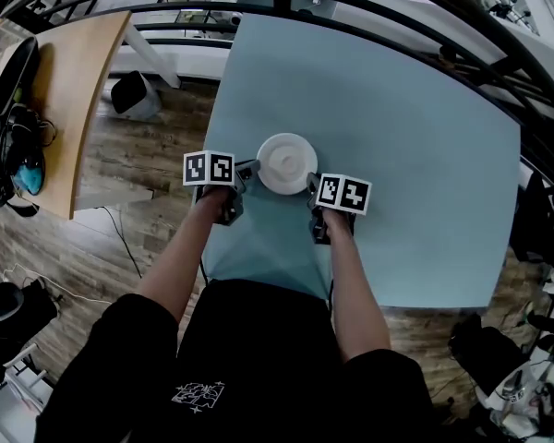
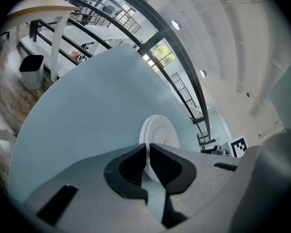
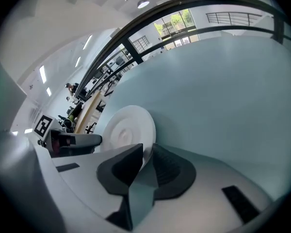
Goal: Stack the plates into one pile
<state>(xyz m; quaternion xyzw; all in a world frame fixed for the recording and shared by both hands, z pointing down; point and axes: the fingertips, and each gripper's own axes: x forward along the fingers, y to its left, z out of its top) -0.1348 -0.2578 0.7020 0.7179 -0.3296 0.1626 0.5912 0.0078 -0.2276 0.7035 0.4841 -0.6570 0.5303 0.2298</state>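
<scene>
My left tongs [image 2: 148, 152] are pinched together on the near rim of the white plate pile [image 1: 287, 162]. My right tongs [image 3: 146, 154] straddle the opposite rim with their jaws slightly parted. The edge sits between them, but I cannot see the pads pressing on it. The two tongs face each other across the pile, one at each side, both angled down toward it.

The pile rests flat on the light blue counter [image 1: 406, 127], toward the edge nearest me and left of its middle. From the left gripper view the edge reads as doubled, so I judge at least two plates lie one on the other. How many there are I cannot tell.

No other plate shows anywhere on the counter, so the stacking looks to me done or all but done. What seems left is to square the pile, if it needs it, and let go on both sides.

The plates are round, so they have no long axis and point no particular way. They lie level with their eating faces up, a raised ring showing at the centre.

Beyond the counter's left side are a wooden table [image 1: 74, 90] and a small bin [image 1: 134, 95] on the plank floor.
</scene>
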